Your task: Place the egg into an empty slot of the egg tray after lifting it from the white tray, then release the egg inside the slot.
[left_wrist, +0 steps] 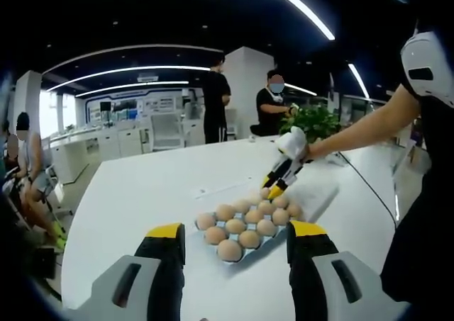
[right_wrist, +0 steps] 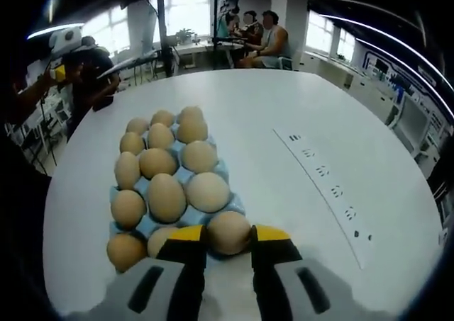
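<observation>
A: What is the right gripper [right_wrist: 227,237] doing?

B: Its yellow-tipped jaws are closing around a tan oval egg [right_wrist: 228,232] at the near edge of the pale blue moulded egg tray [right_wrist: 232,202], which is sitting on the white tabletop [right_wrist: 298,115].

A: And the left gripper [left_wrist: 236,230]?

B: It is hovering with jaws spread wide and gripping nothing, looking across at the egg tray [left_wrist: 271,240] while the right gripper [left_wrist: 272,188] is reaching in at the tray's far side.
</observation>
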Available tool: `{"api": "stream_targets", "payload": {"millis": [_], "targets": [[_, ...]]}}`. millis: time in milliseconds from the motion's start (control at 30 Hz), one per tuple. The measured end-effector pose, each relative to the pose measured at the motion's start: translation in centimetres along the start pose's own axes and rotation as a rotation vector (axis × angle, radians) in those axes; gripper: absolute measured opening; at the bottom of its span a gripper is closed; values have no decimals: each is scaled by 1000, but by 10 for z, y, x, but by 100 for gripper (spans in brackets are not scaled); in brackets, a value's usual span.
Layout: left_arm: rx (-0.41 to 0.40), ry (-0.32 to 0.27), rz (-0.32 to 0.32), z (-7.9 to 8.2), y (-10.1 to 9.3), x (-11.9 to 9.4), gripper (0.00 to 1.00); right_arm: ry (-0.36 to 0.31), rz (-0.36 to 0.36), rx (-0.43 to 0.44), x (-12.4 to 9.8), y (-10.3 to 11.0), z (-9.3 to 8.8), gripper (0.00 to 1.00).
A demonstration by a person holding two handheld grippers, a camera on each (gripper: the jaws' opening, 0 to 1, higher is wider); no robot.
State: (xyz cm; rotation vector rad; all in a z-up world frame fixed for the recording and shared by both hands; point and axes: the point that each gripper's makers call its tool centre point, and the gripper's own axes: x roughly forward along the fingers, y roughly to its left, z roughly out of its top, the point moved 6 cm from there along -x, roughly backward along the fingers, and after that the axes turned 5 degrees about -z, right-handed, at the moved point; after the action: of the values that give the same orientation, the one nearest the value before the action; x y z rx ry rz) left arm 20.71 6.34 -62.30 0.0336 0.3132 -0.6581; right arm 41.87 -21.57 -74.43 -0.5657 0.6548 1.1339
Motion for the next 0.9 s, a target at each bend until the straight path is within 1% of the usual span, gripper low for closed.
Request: {"api": "stream_targets", "payload": {"millis": [67,133,167,500,633,700,767,900], "targets": [[1,0,0,0,0,1,58,0,6,17,1,-1,0,25],[2,-4,-1,1,0,1,58,-3,18,63,1,-2,-2,25],[3,-4,-2,2,-1,0,58,-4,19,72,1,-2,-3,25],[12,2,1,1,0,-1,58,-47,3,57,-4,-1,-6,26],[13,2,2,2,0,0,57,-66,-12,56,-7,-2,-8,30],[12,-4,-1,4,0,0,57,-75,-8,43,-9,-1,-7,28],[18,-3,-3,4,-1,1,57,-85,-8,46,-11,0,-5,29],[19,-3,-7,5,-2,3,57,-106,-12,46,-15,0,-1,29]]}}
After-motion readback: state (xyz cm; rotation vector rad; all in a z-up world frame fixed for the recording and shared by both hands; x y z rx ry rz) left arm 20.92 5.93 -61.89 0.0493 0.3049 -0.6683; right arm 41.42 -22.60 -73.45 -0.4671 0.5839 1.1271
